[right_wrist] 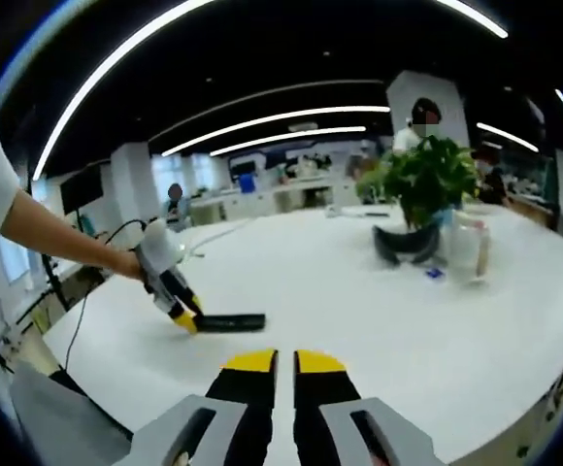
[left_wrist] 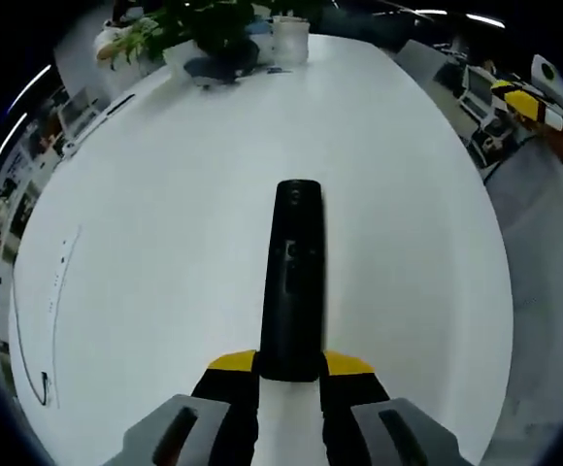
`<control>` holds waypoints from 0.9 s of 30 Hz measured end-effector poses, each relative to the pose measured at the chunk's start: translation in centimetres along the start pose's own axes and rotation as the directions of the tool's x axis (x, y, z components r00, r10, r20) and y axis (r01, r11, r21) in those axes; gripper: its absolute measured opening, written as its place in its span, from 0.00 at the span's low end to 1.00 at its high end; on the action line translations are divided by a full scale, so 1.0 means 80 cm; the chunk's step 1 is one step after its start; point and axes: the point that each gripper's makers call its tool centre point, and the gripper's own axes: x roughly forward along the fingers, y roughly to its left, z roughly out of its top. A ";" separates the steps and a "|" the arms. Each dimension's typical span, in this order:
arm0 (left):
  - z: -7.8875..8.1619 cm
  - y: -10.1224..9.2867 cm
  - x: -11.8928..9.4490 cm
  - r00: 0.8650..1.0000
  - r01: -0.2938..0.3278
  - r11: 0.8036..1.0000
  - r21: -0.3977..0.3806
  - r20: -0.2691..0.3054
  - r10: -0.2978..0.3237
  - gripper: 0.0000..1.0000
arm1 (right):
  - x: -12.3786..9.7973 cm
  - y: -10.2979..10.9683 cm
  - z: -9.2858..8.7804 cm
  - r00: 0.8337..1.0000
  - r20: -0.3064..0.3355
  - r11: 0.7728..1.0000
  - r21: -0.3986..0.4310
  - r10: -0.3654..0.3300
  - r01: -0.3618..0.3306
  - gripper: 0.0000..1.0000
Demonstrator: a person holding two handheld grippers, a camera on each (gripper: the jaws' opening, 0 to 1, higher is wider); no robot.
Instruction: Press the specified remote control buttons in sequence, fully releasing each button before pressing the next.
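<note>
A long black remote control (left_wrist: 294,277) lies lengthwise on the white table (left_wrist: 165,214), pointing away from me. My left gripper (left_wrist: 291,364) is shut on its near end, one yellow-tipped jaw on each side. In the right gripper view the same remote (right_wrist: 231,321) lies flat on the table (right_wrist: 359,311), with the left gripper (right_wrist: 182,313) clamped on its left end and a person's hand (right_wrist: 126,262) holding that gripper. My right gripper (right_wrist: 284,362) hangs above the table's near edge with its jaws close together and nothing between them. The right gripper (left_wrist: 526,105) also appears off the table's right edge.
A potted green plant (right_wrist: 422,184) in a dark bowl and a clear jar (right_wrist: 466,248) stand at the table's far end. A thin cable (left_wrist: 49,320) runs along the left edge. People sit at desks beyond the table.
</note>
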 end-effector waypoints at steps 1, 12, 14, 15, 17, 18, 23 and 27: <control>0.000 -0.003 -0.001 1.000 0.001 1.000 0.005 -0.001 -0.001 0.22 | 0.001 0.000 -0.001 1.000 -0.004 1.000 -0.003 -0.001 0.001 0.00; -0.006 -0.042 -0.004 1.000 0.020 0.999 0.024 -0.015 -0.020 0.22 | 0.001 0.005 -0.003 1.000 -0.016 1.000 -0.005 0.016 -0.016 0.00; -0.006 -0.048 -0.004 1.000 0.023 1.000 0.021 -0.018 -0.023 0.22 | 0.001 0.005 -0.004 1.000 -0.020 1.000 -0.001 0.020 -0.020 0.00; -0.006 -0.053 -0.004 1.000 0.025 0.999 0.023 -0.017 -0.025 0.22 | 0.002 0.006 -0.007 0.999 -0.030 1.000 0.001 0.022 -0.022 0.00; -0.006 -0.063 -0.004 0.999 0.034 0.999 0.025 -0.017 -0.033 0.22 | 0.003 0.009 -0.010 0.998 -0.053 0.999 -0.002 0.035 -0.035 0.00; -0.006 -0.069 -0.004 0.999 0.041 0.999 0.026 -0.016 -0.041 0.22 | 0.003 0.012 -0.010 0.998 -0.053 0.999 -0.008 0.039 -0.040 0.00; -0.007 -0.093 -0.005 0.999 0.040 0.999 0.033 -0.015 -0.040 0.22 | 0.003 0.016 -0.013 0.996 -0.068 0.998 -0.024 0.050 -0.052 0.00; -0.007 -0.114 -0.005 0.999 0.050 0.998 0.023 -0.015 -0.050 0.22 | 0.002 0.015 -0.013 0.996 -0.071 0.998 -0.016 0.053 -0.054 0.00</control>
